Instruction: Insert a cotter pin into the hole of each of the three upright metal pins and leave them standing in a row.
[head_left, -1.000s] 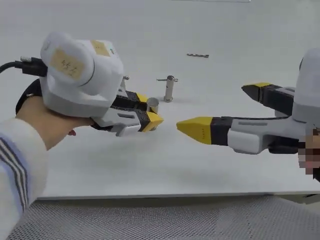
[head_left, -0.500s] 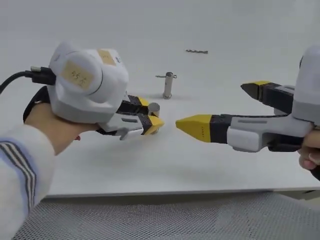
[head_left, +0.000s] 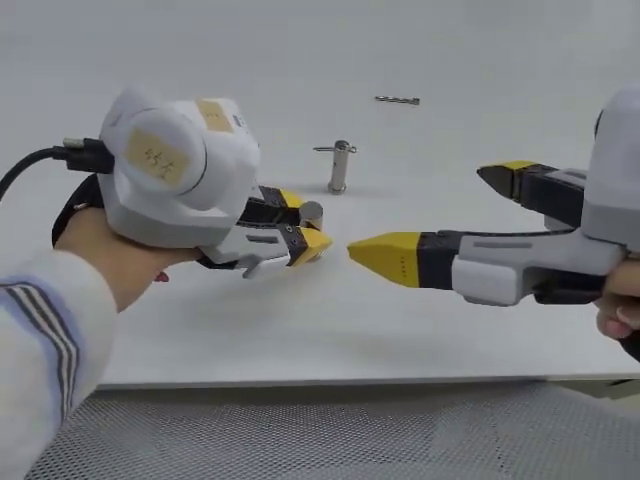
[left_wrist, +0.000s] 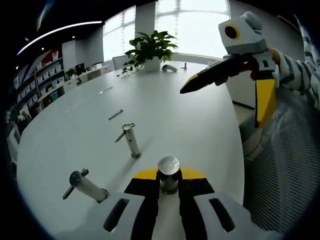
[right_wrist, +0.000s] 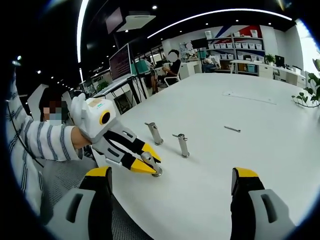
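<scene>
Steel-grey and bare, the third upright metal pin (left_wrist: 168, 170) is standing on the white table (head_left: 300, 330), clamped between the jaws of the left gripper (head_left: 302, 220). The right gripper (head_left: 415, 210) is hovering near it, spread wide and carrying nothing. The thin loose cotter pin (head_left: 397, 100) is lying well beyond (two neighbouring metal pins (right_wrist: 183, 145) are already wearing theirs). Fetching it by its head end should be leaving the straight leg free for threading.

Cotter pin (left_wrist: 115, 115) lies on table (left_wrist: 200, 115) behind upright pins (left_wrist: 131, 141).
</scene>
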